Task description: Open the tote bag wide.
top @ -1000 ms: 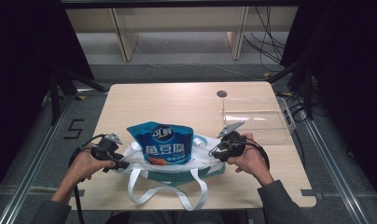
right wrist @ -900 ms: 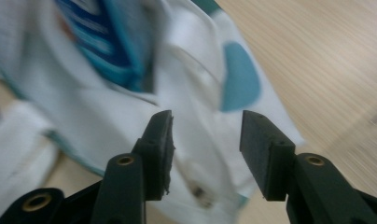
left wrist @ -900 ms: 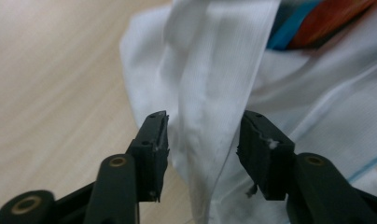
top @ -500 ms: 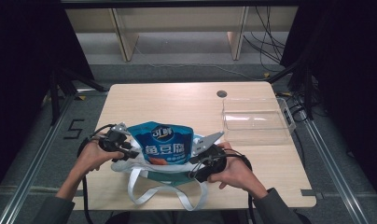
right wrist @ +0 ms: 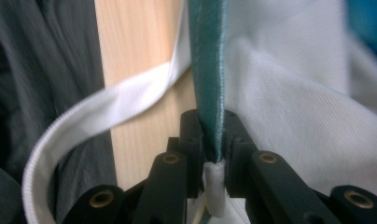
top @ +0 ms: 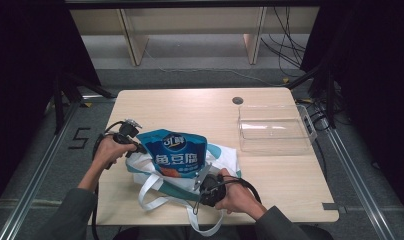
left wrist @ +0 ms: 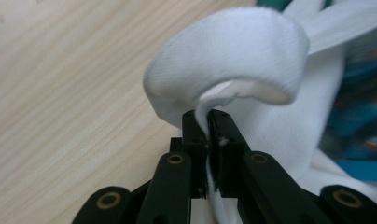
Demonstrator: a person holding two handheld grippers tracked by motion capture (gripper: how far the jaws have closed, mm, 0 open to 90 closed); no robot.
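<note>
Jaws of both grippers just closing. Left gripper (left wrist: 207, 128) pinches white bag (top: 225, 157) cloth; right gripper (right wrist: 210, 135) pinches its green rim (right wrist: 206, 56). Bag near front edge of table (top: 190, 105), blue pouch (top: 176, 155) inside. Both hands moved in; bag mouth ready to pull wide.

Even overhead light brightens the pale surface (top: 190, 107) in the high view, while its surroundings sink into darkness. Shadows stay soft. Both gripper views are blurred up close, especially cloth at the edges.
</note>
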